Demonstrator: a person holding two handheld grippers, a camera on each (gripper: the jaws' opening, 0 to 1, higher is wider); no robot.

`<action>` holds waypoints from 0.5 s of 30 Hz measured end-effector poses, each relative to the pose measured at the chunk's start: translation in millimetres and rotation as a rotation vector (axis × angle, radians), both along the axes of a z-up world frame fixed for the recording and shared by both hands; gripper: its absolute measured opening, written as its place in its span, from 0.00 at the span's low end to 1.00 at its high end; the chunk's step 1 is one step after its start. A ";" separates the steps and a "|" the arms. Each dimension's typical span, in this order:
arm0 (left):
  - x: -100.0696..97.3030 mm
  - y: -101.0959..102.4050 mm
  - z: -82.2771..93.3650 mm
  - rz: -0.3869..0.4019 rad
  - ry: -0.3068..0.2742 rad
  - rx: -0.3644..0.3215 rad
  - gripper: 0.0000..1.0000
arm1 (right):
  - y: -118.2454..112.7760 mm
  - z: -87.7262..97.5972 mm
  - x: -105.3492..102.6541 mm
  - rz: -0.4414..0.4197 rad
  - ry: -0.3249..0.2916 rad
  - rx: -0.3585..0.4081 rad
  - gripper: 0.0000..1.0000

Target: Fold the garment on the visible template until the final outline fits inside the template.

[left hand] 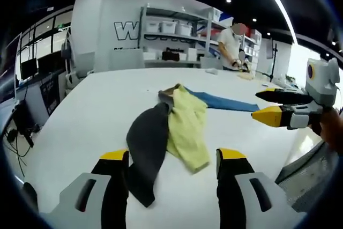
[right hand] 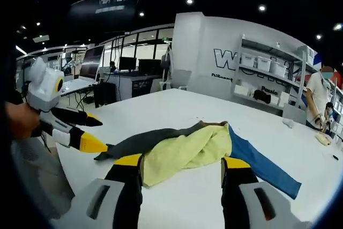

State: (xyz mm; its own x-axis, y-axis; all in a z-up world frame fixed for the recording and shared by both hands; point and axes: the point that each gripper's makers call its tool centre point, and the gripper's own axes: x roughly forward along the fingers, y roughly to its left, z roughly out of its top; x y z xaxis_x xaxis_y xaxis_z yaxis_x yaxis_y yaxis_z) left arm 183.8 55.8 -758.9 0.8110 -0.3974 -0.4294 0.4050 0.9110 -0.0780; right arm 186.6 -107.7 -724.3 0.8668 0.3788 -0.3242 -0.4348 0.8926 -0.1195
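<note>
Left gripper view: garment pile (left hand: 169, 135) mid-desk (left hand: 86, 116), grey, yellow, blue pieces overlapping. Risk: pinch catches two layers, drags heap. No template seen. Left gripper (left hand: 172, 159) jaws wide, empty, near grey edge.

Right gripper view: right gripper (right hand: 182, 165) jaws wide, empty, above yellow hem; contact unclear.

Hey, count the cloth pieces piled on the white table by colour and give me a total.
Yellow cloth: 1
Dark grey cloth: 1
Blue cloth: 1
Total: 3, overlapping in one pile on the table; whether they are separate garments or parts of one cannot be told.
</note>
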 end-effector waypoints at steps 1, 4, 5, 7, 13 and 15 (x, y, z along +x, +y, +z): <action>-0.2 2.1 1.0 -0.005 -0.001 0.011 0.60 | 0.1 -0.9 0.3 0.001 0.005 0.001 0.58; -1.0 9.8 -1.7 -0.051 0.001 0.100 0.59 | 0.1 0.8 0.6 0.002 0.000 0.008 0.58; -1.8 13.7 -4.3 -0.055 0.010 0.131 0.58 | 0.3 0.9 0.6 0.003 0.000 0.008 0.57; -2.8 23.3 -12.7 -0.092 0.013 0.243 0.56 | 0.0 1.1 0.8 0.003 -0.001 0.010 0.57; -7.5 31.8 -36.7 -0.134 0.076 0.318 0.49 | -2.2 1.7 1.5 -0.001 -0.003 0.014 0.57; -6.2 33.6 -45.9 -0.166 0.103 0.358 0.44 | -1.9 2.0 1.2 0.000 -0.004 0.014 0.56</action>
State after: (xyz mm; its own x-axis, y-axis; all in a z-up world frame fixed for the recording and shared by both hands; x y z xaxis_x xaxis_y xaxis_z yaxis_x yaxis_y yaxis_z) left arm 177.5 89.4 -804.7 0.6942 -0.3300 -0.6397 0.5553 0.8110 0.1842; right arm 187.8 -109.6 -722.3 0.8679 0.3836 -0.3155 -0.4346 0.8941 -0.1083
